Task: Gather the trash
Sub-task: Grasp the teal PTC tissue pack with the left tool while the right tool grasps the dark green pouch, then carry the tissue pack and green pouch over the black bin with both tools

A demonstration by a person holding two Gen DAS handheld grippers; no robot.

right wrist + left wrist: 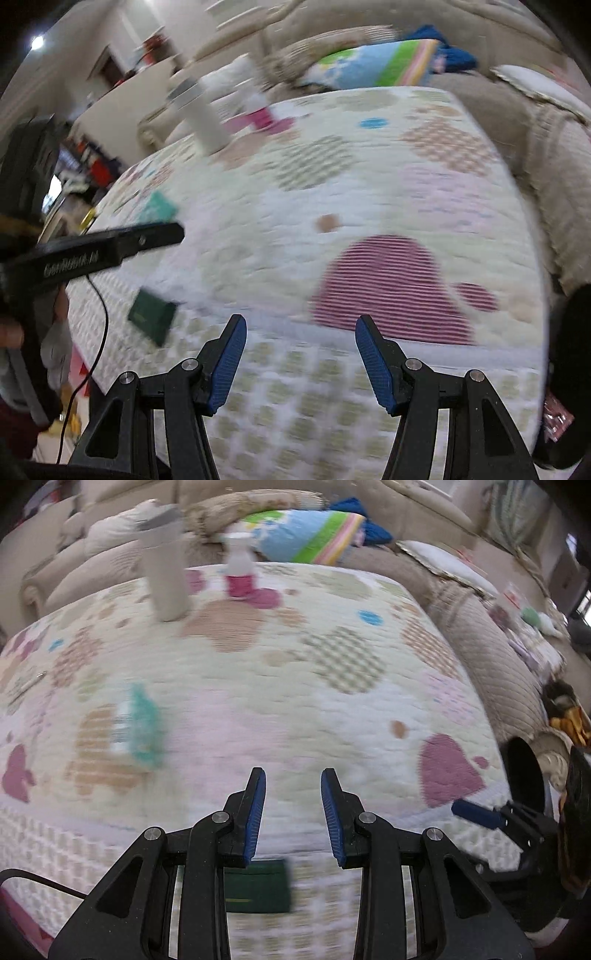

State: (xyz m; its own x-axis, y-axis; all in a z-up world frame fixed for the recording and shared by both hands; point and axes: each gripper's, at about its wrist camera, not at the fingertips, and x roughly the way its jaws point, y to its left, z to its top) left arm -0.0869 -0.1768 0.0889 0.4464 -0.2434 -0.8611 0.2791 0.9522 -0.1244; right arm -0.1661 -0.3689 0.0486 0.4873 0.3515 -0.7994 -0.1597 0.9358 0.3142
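Note:
A teal and white wrapper point(138, 727) lies on the quilted table cover point(280, 686), left of centre; it also shows in the right wrist view point(159, 208). A dark green flat packet point(258, 886) lies near the front edge, just below my left gripper point(293, 794), which is open and empty. The packet shows in the right wrist view point(153, 319), left of my right gripper point(299, 336), which is open and empty. The left gripper's body point(110, 247) reaches in from the left there. Both views are blurred.
A tall white tumbler point(166, 572) and a small pink-based spray bottle point(240, 565) stand at the table's far side. A beige sofa point(491, 657) with a colourful pillow point(314, 535) wraps around behind and right. A black cable point(99, 314) hangs at the left.

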